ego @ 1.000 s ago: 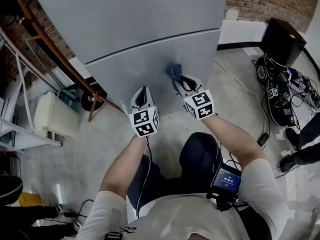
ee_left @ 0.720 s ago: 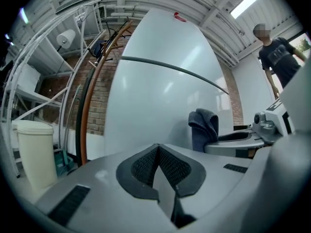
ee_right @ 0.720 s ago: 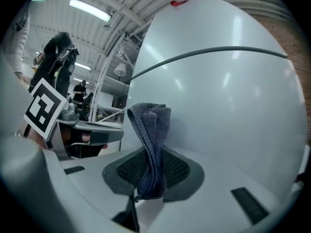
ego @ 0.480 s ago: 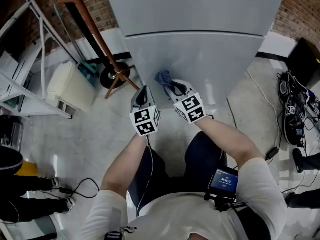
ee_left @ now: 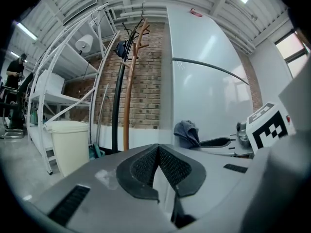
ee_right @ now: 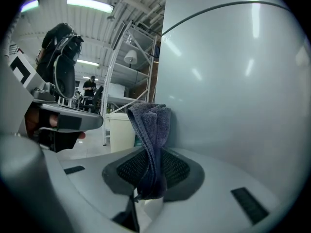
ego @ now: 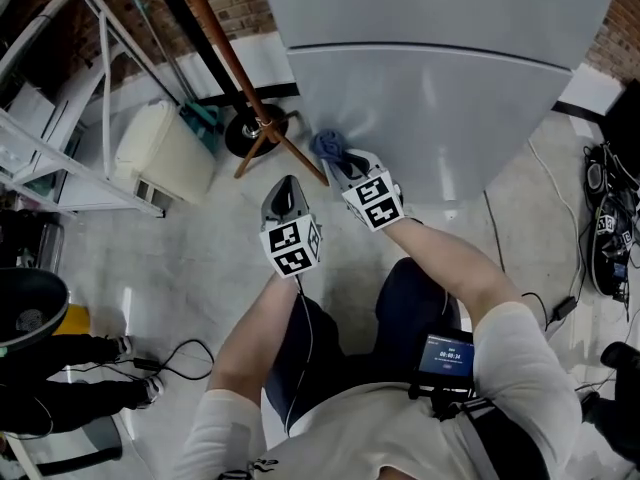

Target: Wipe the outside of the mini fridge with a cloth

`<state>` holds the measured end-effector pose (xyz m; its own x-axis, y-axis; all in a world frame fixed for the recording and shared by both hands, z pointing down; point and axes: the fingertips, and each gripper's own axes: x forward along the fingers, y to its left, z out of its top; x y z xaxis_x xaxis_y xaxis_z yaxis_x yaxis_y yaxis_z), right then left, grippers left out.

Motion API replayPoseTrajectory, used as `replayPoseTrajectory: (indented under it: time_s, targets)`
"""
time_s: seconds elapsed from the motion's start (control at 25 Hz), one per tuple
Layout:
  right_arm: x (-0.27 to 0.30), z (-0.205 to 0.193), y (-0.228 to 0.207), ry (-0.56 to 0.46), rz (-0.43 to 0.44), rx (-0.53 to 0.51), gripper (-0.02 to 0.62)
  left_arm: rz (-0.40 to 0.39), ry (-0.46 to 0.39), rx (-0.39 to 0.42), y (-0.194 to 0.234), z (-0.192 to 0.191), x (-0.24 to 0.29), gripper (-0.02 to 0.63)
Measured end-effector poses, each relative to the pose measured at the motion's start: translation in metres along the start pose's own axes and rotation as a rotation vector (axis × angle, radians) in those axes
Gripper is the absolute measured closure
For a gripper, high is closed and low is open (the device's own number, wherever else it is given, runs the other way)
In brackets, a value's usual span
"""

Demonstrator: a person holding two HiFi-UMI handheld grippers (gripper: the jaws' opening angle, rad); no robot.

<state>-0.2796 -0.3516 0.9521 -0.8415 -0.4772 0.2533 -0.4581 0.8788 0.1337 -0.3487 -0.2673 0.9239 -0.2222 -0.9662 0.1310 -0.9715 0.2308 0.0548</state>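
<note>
Now pinching the cloth [ee_right: 151,130] in the right gripper [ego: 340,161], jaws closed tight on its folds. Pressing the bunched end against the lower left part of the mini fridge [ego: 440,108], or perhaps stopping just short of touching. Holding the left gripper [ego: 285,194] just beside, off the fridge, jaws together with nothing between. Working near a wooden coat stand [ego: 232,63] and a pale bin [ego: 160,158].

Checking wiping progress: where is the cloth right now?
Head view: the blue cloth sits clamped in the right tool, at the left edge of the fridge's lower door.
</note>
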Motion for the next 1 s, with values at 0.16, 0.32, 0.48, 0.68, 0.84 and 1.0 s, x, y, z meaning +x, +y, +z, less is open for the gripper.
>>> replayPoseTrajectory:
  time_s: [0.16,0.32,0.48,0.68,0.84,1.0]
  targets:
    - [0.005,-0.001,-0.003,0.0,-0.015,-0.009,0.508,0.005,0.012,0.003,0.004,-0.006,0.0,0.603]
    - [-0.004,-0.002,-0.008,0.0,-0.019,-0.006,0.508,-0.008,0.019,0.008,-0.007,-0.008,0.003,0.603]
    - [-0.024,-0.011,-0.027,0.006,-0.043,-0.001,0.508,-0.048,0.025,0.018,-0.032,-0.012,0.013,0.603]
    - [-0.059,-0.024,-0.058,0.016,-0.084,-0.024,0.508,-0.116,0.034,0.026,-0.078,-0.017,0.026,0.603]
    - [-0.083,-0.032,-0.083,0.01,-0.119,-0.022,0.508,-0.173,0.038,0.04,-0.117,-0.019,0.036,0.603]
    - [-0.106,-0.04,-0.107,0.006,-0.153,-0.017,0.508,-0.217,0.046,0.052,-0.15,-0.021,0.045,0.603]
